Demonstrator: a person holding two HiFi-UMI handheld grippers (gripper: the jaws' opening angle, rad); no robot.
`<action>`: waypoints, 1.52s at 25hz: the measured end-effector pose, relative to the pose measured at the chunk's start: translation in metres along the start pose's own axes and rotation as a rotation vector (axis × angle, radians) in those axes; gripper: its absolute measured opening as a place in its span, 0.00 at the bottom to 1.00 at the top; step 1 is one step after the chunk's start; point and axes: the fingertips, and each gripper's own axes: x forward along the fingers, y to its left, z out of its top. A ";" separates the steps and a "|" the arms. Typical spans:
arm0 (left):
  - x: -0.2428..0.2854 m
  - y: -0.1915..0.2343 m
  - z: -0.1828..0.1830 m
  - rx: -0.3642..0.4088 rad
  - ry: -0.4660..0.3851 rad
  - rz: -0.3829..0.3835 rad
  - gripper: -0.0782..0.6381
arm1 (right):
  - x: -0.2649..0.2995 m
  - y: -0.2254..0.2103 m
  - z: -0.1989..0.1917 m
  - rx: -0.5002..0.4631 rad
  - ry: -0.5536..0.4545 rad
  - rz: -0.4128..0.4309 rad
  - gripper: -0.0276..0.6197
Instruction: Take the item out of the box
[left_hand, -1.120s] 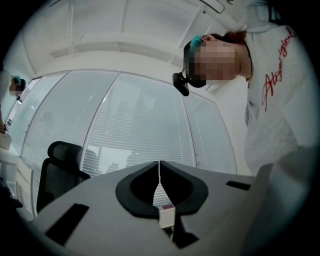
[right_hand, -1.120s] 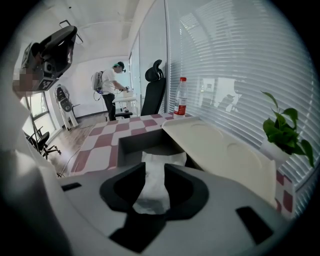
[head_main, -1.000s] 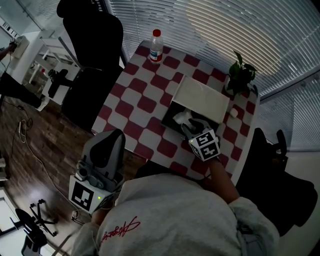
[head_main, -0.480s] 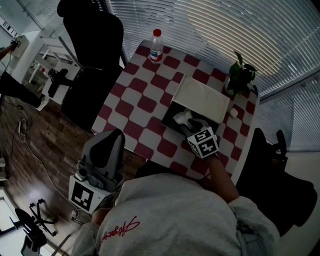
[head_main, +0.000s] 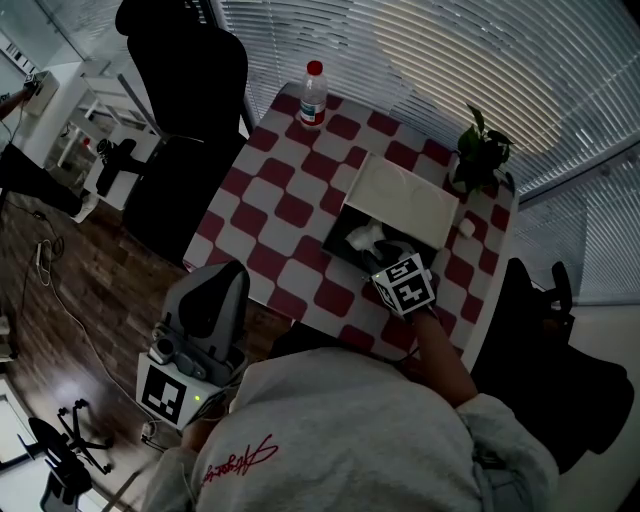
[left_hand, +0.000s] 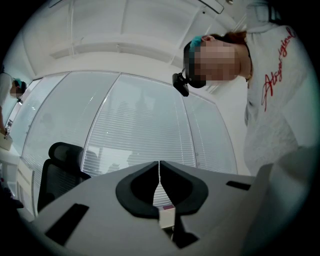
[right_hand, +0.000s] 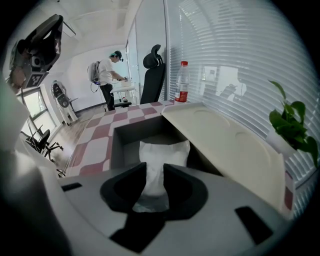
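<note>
The right claw (right_hand: 155, 172) points down into the box (right_hand: 119, 145), and its jaws have just been closing on the white bag (right_hand: 164, 151) that stands between them. The dark pads now touch both sides of the bag's lower part, so the claw is grasping the bag, though the hold looks light and only just made. The bag is soft and crinkled, a thin pouch pinched narrow where the pads meet it and puffing out wider above, and it sits inside the box against the dark grey floor. Because it is limp and likely slippery, a weak pinch could let it slide out on the lift, or only a fold of the skin could come up while the rest sags and snags on the box wall. The walls are stiff, straight and matte, and the cream lid (right_hand: 225, 145), smooth with shallow round dimples, leans open on the far side; a sideways pull could catch it or drag the whole box across the red and white checked table (head_main: 270, 200). A plastic bottle (head_main: 313, 92) and a leafy plant (head_main: 483, 150) stand well apart. The left claw (left_hand: 159, 170) is clenched on nothing, off the table.
</note>
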 end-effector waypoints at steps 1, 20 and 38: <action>0.000 0.000 0.001 0.000 0.000 -0.001 0.13 | 0.000 0.000 0.000 0.003 0.003 0.000 0.22; 0.001 -0.005 0.004 0.001 -0.013 -0.021 0.13 | 0.005 -0.002 -0.004 0.064 0.042 -0.001 0.16; 0.007 -0.012 0.008 -0.028 -0.034 -0.058 0.13 | 0.003 -0.003 -0.006 0.039 0.031 -0.058 0.07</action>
